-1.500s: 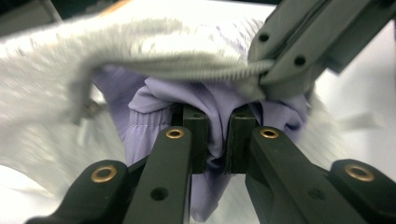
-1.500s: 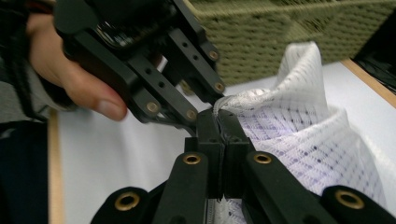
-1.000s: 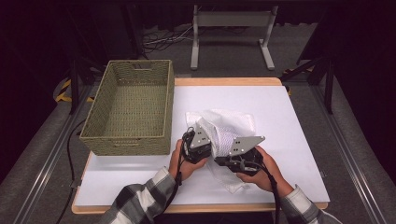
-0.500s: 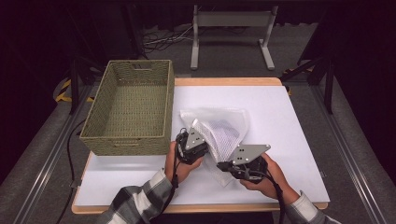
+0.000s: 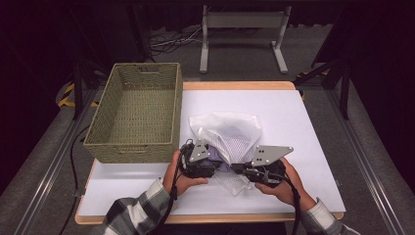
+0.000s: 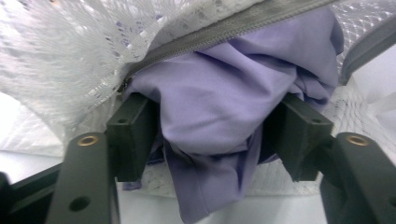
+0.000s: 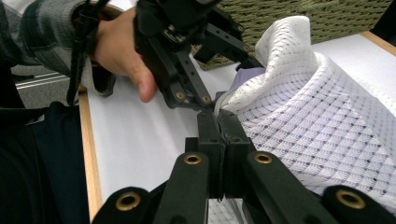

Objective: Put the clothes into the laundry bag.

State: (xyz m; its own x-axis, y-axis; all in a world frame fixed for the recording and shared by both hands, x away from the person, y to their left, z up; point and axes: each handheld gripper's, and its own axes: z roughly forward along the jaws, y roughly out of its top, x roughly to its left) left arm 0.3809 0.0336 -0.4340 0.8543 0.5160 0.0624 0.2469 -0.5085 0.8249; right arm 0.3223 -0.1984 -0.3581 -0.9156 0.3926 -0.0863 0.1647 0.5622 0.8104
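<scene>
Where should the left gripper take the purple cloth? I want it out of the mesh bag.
Grip the bunched fold of the purple cloth bulging out below the zipper, coming straight in through the bag's open mouth. The left gripper already straddles that fold, its jaws just opened.

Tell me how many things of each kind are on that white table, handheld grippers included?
Woven basket: 1
White mesh bag: 1
Lilac cloth, partly inside the bag: 1
Grippers: 2, the left gripper and the right gripper
Total: 5
</scene>
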